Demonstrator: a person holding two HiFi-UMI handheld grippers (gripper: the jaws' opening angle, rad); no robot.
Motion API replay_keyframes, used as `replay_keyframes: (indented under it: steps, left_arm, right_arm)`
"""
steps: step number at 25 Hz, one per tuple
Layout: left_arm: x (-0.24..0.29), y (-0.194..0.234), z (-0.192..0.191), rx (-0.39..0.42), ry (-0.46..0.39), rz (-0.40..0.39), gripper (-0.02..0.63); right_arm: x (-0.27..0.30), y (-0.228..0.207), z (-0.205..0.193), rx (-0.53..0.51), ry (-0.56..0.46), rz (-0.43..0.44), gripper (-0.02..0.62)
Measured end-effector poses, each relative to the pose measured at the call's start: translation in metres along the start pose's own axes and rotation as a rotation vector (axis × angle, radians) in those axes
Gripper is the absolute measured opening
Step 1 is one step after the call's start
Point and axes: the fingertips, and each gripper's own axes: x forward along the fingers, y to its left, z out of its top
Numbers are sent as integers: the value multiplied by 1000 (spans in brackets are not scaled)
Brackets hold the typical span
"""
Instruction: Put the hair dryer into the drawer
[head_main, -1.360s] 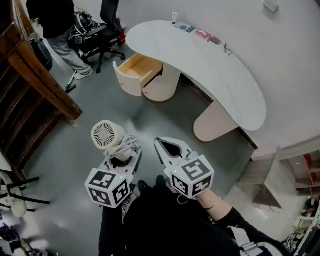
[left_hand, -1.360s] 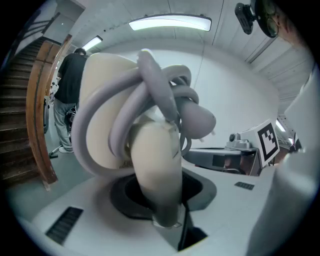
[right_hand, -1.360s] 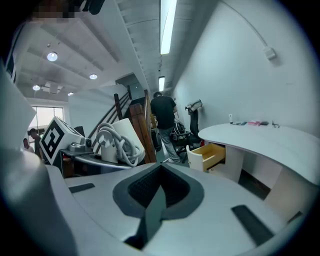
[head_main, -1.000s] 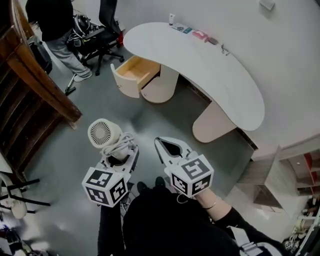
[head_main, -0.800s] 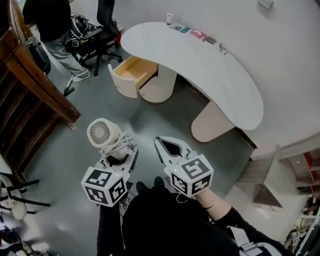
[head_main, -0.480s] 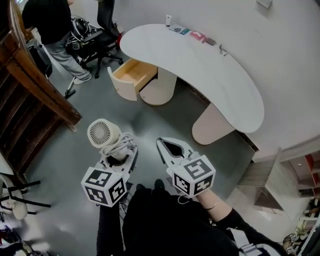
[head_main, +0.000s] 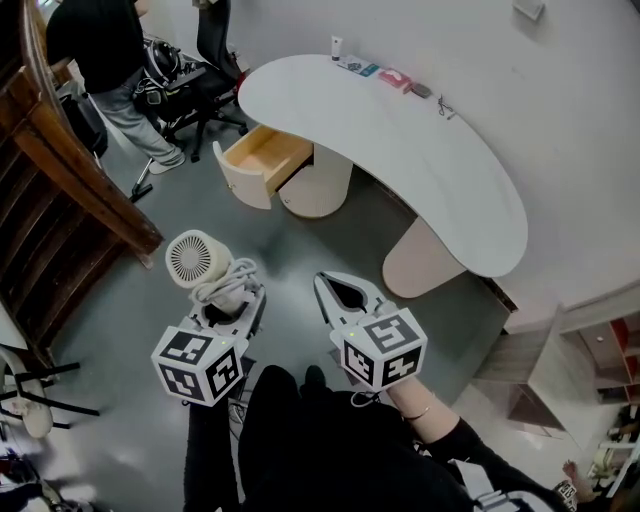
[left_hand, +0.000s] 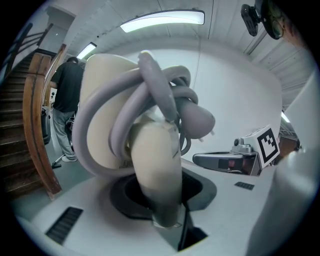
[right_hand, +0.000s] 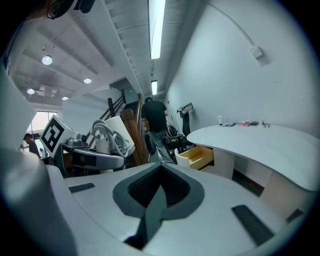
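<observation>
Black clothing (head_main: 330, 450), thin bracelet (head_main: 420, 411), pale grey left gripper (head_main: 228, 300), right gripper (head_main: 324, 282), black-and-white marker cubes (head_main: 197, 362), dark-lined jaws

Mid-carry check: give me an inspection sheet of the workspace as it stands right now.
Surface: white desk top, bare apart from the clutter below.
Job's things: hair dryer held above the floor; drawer stands open, nothing seen inside.
Clutter: small items at the desk's far end.
Tools: left tool shut on the hair dryer's handle; right tool shut, empty.
Cables: cord wound around the hair dryer, none trailing.
Surroundings: person and office chair beyond the drawer; wooden stair rail at left.
</observation>
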Motion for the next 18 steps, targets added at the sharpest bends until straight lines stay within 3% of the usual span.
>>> replay_keyframes:
  steps: [10,18]
  left_arm:
    - [21,10,16,9,-1,-7,124]
    - [41,45,30,7,2,-17,124]
  right_arm:
    - [12,-18,11,10,-3,-25,2]
    - [48,-27,18,22,7,-44,2]
